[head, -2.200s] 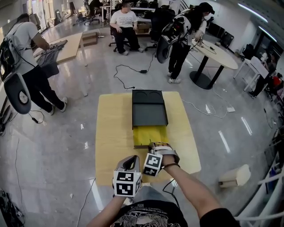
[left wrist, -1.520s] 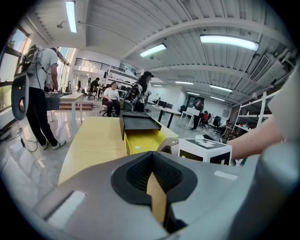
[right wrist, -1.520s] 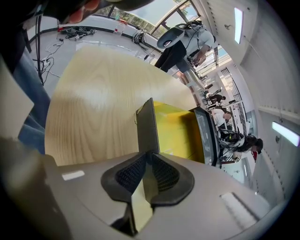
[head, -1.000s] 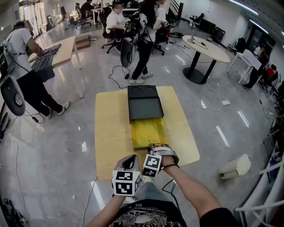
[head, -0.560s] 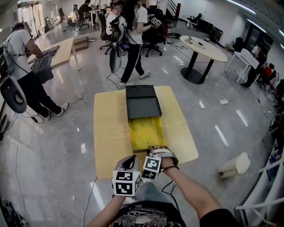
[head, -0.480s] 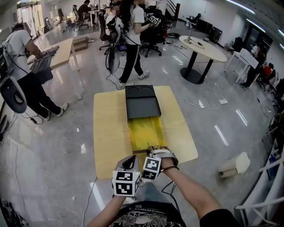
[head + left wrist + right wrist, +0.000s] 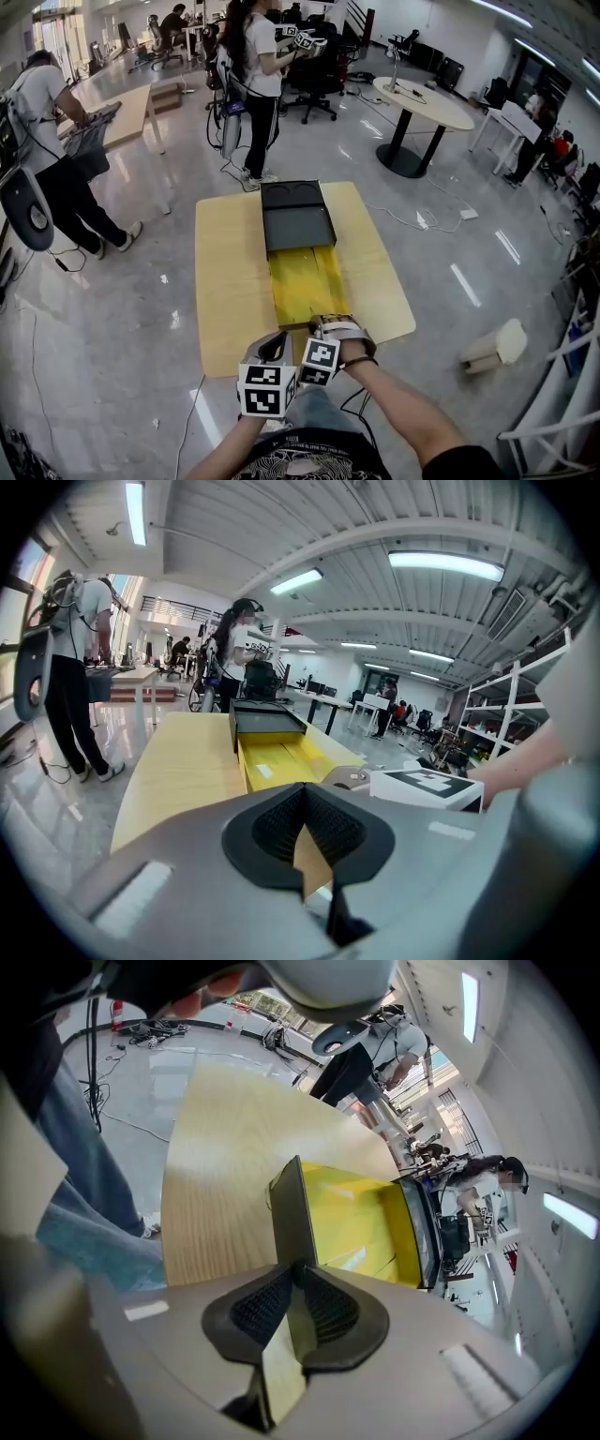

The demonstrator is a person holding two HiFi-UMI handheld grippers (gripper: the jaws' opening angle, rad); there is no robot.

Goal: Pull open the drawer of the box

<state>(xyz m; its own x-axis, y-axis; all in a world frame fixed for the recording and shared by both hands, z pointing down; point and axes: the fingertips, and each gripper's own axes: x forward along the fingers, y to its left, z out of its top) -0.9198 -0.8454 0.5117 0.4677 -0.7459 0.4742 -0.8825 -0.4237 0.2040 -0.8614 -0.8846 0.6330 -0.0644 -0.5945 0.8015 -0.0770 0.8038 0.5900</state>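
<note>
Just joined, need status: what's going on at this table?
A person with a gripper in each hand is opening the dark box on the wooden table. The right gripper is shut on the front wall of the yellow drawer, which stands well out of the box. The left gripper, shut and empty, hangs beside it.
</note>
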